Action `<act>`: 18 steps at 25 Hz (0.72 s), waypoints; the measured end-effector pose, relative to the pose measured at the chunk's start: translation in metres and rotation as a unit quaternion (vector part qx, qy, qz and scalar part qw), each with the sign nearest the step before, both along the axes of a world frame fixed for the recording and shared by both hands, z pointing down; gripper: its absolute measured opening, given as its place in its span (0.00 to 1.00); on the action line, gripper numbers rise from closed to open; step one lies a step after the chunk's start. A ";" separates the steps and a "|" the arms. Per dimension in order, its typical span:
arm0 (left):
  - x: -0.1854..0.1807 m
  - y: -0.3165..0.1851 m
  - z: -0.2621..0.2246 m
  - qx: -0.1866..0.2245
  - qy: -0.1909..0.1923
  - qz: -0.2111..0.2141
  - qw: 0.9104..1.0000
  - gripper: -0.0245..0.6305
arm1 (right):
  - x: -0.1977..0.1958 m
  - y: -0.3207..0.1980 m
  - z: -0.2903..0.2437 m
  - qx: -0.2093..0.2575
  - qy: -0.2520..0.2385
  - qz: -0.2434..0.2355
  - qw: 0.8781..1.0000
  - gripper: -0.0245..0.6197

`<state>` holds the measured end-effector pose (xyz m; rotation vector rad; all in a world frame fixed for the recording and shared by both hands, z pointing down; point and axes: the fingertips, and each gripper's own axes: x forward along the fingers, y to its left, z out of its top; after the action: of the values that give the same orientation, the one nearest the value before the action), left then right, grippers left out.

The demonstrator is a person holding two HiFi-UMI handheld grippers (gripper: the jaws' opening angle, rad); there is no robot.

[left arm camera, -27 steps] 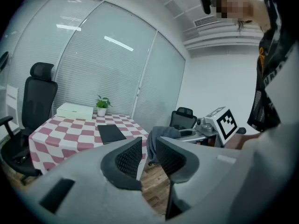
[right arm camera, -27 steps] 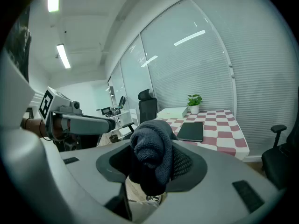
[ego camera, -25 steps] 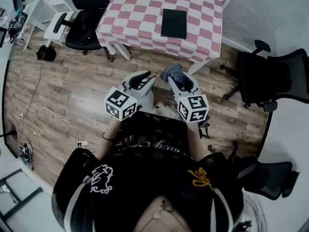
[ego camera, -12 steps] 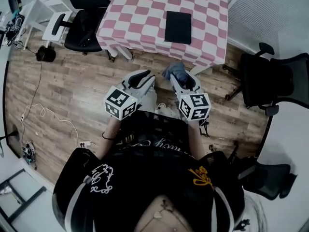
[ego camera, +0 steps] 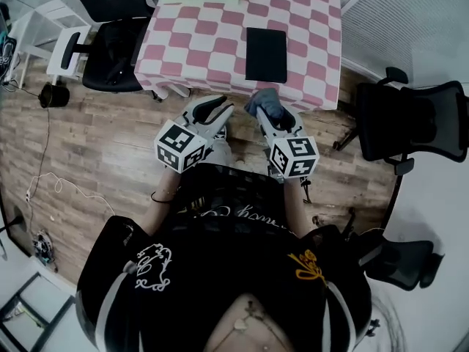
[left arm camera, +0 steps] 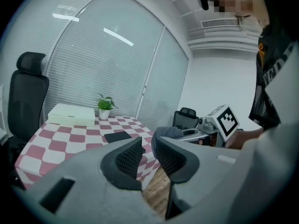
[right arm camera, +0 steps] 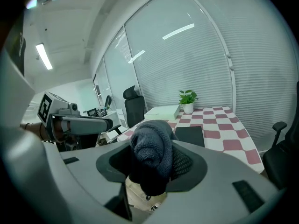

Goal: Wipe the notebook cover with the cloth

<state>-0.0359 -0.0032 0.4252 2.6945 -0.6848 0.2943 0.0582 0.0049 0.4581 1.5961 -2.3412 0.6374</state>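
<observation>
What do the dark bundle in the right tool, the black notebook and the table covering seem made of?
The cloth looks like dark blue-grey knit, wool or microfibre: ribbed loops show. The notebook cover seems smooth matte black, perhaps leatherette or card; too far to tell. The tablecloth looks like thin pink-and-white checked fabric, draping over the edges.

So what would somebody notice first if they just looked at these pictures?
Probably the pink-and-white checked table at the top of the head view, with a black notebook lying flat on it. Next, the bunched dark cloth clamped in the right gripper, close to the table's front edge. The left gripper beside it has its jaws slightly apart with nothing in them.
</observation>
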 end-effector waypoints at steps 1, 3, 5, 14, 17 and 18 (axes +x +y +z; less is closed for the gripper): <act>-0.001 -0.009 0.000 0.000 0.003 0.001 1.000 0.18 | -0.001 -0.007 -0.001 -0.001 0.003 0.002 1.000 0.30; -0.004 -0.027 -0.001 -0.001 0.008 0.003 1.000 0.18 | -0.002 -0.019 -0.002 -0.003 0.009 0.007 1.000 0.30; -0.006 -0.044 -0.001 -0.002 0.012 0.006 1.000 0.18 | -0.003 -0.031 -0.002 -0.007 0.017 0.012 1.000 0.30; -0.014 -0.104 0.003 0.002 0.003 0.025 1.000 0.18 | 0.001 -0.073 -0.008 0.000 0.030 0.051 0.998 0.30; -0.015 -0.114 0.006 -0.003 0.004 0.028 1.000 0.18 | 0.004 -0.078 -0.007 -0.004 0.034 0.060 0.998 0.30; -0.015 -0.116 0.008 -0.006 0.003 0.028 1.000 0.18 | 0.006 -0.079 -0.006 -0.006 0.034 0.063 0.997 0.30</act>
<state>-0.0510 -0.1191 0.4332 2.7051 -0.6054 0.3026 0.0639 -0.0746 0.4517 1.7419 -2.1985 0.6100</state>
